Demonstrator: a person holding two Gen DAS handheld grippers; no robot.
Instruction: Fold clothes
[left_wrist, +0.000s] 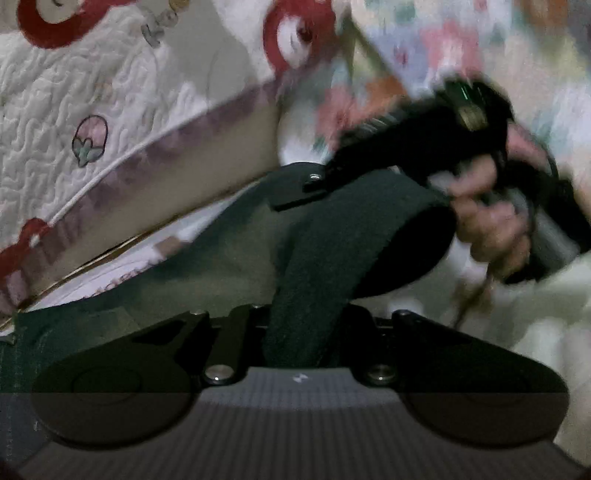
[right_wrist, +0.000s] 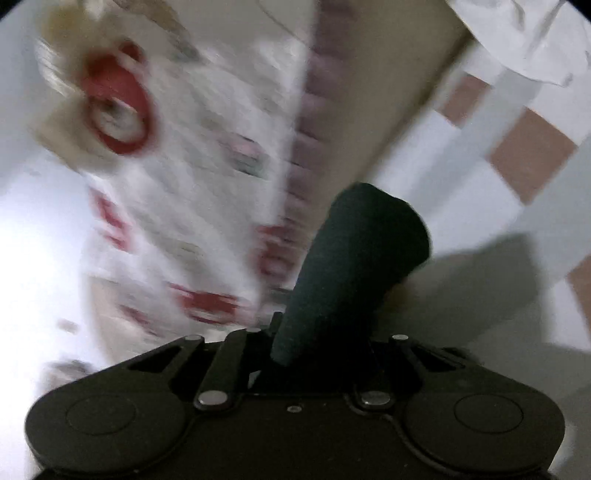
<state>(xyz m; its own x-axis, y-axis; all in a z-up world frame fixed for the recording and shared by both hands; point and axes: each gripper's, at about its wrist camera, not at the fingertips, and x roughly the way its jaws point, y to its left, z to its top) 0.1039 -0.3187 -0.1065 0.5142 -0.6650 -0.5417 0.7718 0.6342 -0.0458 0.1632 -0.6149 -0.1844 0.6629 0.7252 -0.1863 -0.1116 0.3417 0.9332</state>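
My left gripper (left_wrist: 295, 332) pinched the dark green garment (left_wrist: 229, 254) at lower centre; my right gripper (right_wrist: 291, 343) clamped a rolled end of it. Judged: keep both pinches firm, edges level — quilt (left_wrist: 55, 122) lay beyond, upper left.

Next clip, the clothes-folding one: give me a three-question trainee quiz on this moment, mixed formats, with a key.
1. True or false: the dark green garment lies flat on the bed and neither gripper touches it.
2. Multiple choice: in the left wrist view, what does the hand hold? A) a hanger B) the right gripper C) a pillow
3. Fill in: the quilt beside the garment is white with a ___ ring pattern.

Key: 1 false, since the left gripper and the right gripper each pinch a fold of the garment; 2 B; 3 red.
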